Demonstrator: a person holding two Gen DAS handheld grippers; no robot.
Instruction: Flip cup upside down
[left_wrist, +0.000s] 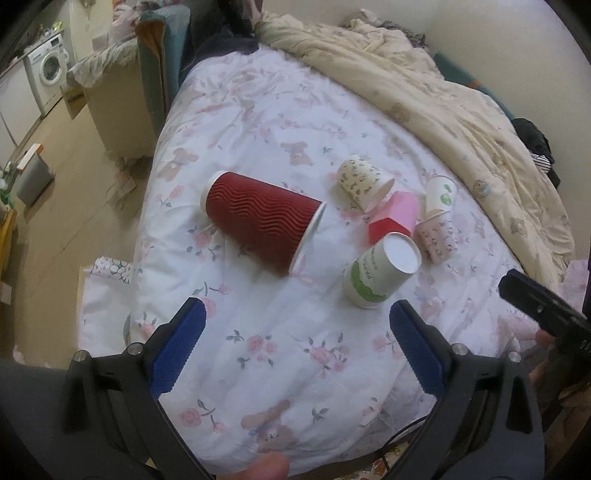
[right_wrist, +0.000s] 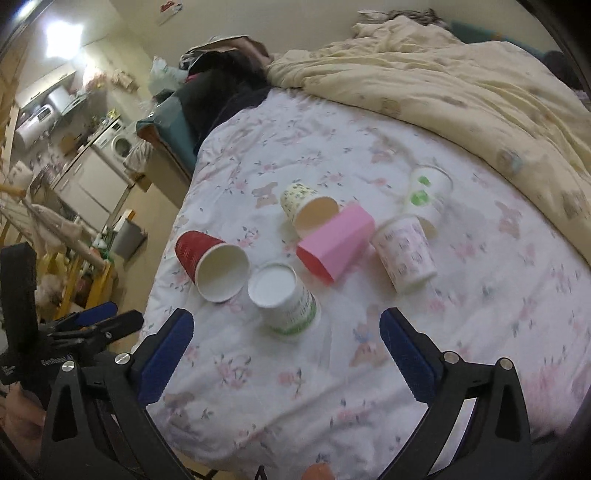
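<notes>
A white cup with green print (left_wrist: 380, 271) (right_wrist: 286, 299) stands upside down on the floral bedspread (left_wrist: 277, 350), base up. A red ribbed cup (left_wrist: 262, 221) (right_wrist: 212, 264) lies on its side to its left. My left gripper (left_wrist: 295, 332) is open and empty, a little in front of both cups. My right gripper (right_wrist: 286, 336) is open and empty, just short of the upside-down cup. The right gripper's body shows at the right edge of the left wrist view (left_wrist: 546, 314).
A pink box (left_wrist: 397, 218) (right_wrist: 338, 243), a leopard-print cup (left_wrist: 364, 184) (right_wrist: 308, 206), a pink-patterned cup (left_wrist: 437, 236) (right_wrist: 404, 253) and a green-dotted white cup (left_wrist: 439, 195) (right_wrist: 428, 195) lie behind. A cream duvet (left_wrist: 443, 92) is bunched at the back right. The bed's edge and floor lie left.
</notes>
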